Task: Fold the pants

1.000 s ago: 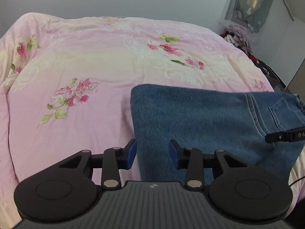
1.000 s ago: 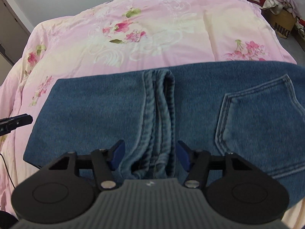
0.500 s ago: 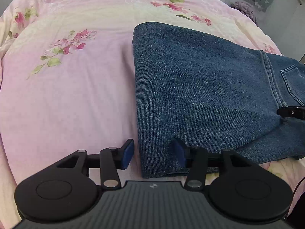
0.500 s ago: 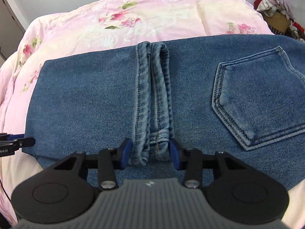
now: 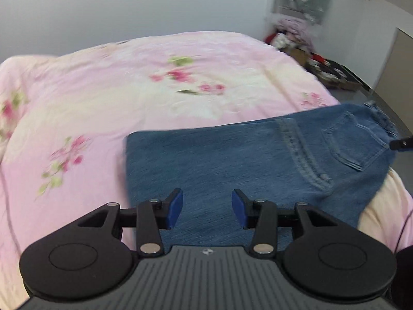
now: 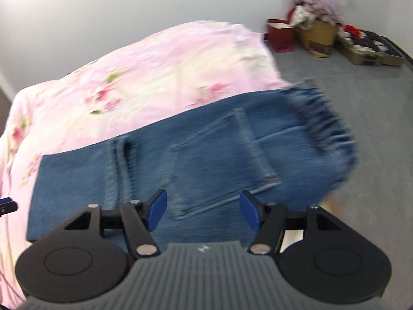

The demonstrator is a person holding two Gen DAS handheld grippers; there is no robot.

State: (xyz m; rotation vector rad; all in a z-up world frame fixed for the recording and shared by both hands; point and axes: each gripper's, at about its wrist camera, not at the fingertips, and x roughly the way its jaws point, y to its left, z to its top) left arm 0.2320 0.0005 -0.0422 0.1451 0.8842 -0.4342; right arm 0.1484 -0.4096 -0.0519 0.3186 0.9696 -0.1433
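Observation:
Blue denim pants lie folded in half on the pink floral bed, leg hems stacked against the back pocket. In the right wrist view the pants stretch from the folded edge at left to the waistband at right, by the bed's edge. My left gripper is open and empty above the near left part of the denim. My right gripper is open wide and empty above the pocket area. Both views are blurred by motion.
The pink floral bedspread extends far and left. The grey floor lies right of the bed, with cardboard boxes and piled clothes against the far wall. The other gripper's tip shows at the right edge.
Both grippers have lifted and pulled back from the denim's near edge. The right gripper, which was closing around the leg hems, has opened wide and shifted right toward the pocket.

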